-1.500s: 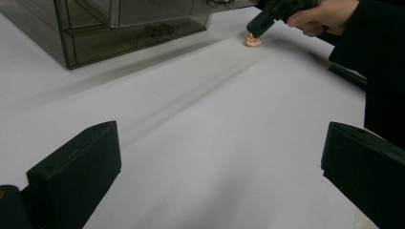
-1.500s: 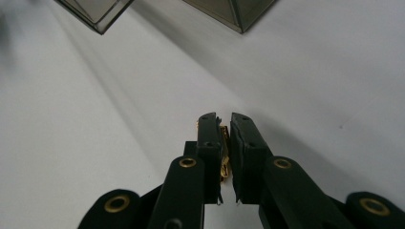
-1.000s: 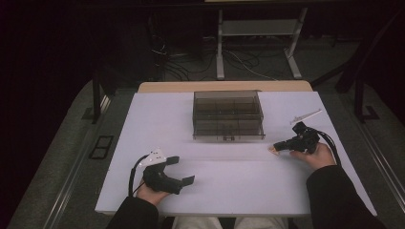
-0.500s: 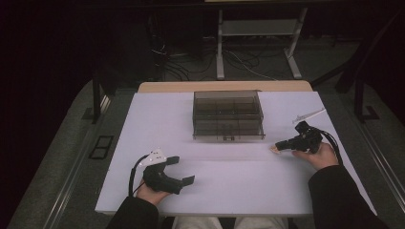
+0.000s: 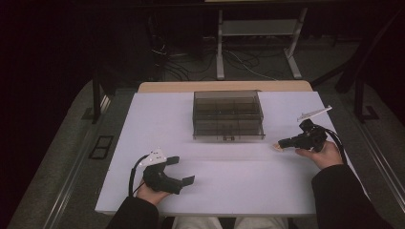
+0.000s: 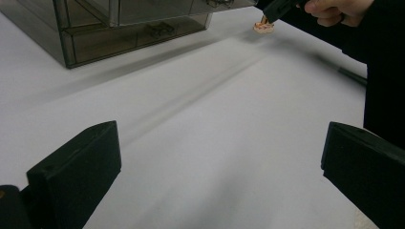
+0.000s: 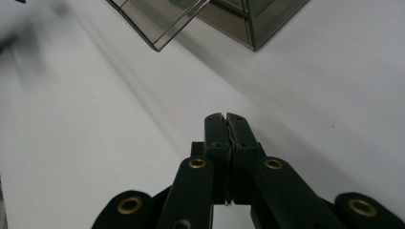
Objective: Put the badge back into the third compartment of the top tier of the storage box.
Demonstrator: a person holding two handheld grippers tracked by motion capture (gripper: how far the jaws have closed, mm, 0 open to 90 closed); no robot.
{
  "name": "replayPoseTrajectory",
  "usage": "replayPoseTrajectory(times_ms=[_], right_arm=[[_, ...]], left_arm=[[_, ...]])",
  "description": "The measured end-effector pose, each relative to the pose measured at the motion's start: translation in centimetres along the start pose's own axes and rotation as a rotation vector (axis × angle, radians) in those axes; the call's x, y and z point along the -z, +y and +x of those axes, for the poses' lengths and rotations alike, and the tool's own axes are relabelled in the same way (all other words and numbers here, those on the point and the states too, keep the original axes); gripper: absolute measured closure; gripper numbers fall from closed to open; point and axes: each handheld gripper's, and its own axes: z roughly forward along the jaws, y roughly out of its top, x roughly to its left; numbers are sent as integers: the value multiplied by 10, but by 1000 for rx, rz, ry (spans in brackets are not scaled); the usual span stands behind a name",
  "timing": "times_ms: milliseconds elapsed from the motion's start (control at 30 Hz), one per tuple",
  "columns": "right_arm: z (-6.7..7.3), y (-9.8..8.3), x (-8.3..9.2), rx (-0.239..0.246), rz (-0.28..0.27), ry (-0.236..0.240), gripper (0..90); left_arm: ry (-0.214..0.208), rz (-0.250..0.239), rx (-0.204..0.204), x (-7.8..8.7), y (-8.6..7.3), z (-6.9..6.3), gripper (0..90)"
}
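Over the last second little was found to have changed. The left gripper point(image 5: 180, 170) was kept at rest near the front edge of the white table point(image 5: 239, 191), its jaws spread wide with nothing but bare table between them. The right gripper point(image 5: 282, 144) was seen to have drifted slightly to the right, away from the smoked drawer box point(image 5: 228, 114), with its jaws pressed fully together throughout.

A small peach-coloured piece point(image 5: 277, 147) was noted at the tip of the right gripper, on or just above the table, right of the box's front corner and well apart from it. It appeared to have shifted along with the tip. In the left gripper view the piece point(image 6: 263, 27) sat directly under the closed jaws. Whether it was pinched or merely touched could not be established, as nothing was visible between the jaws in the right gripper view.

Judgement: the piece was probably in hand but not yet carried to the box, whose front drawers appeared closed from above. The left gripper stood ready, uncommitted.
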Motion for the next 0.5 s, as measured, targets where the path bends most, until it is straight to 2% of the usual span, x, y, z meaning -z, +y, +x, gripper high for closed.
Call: replayPoseTrajectory(times_ms=[500], right_arm=[[4, 11, 12, 11, -11, -14, 875]], left_arm=[[0, 0, 0, 0, 0, 0, 0]])
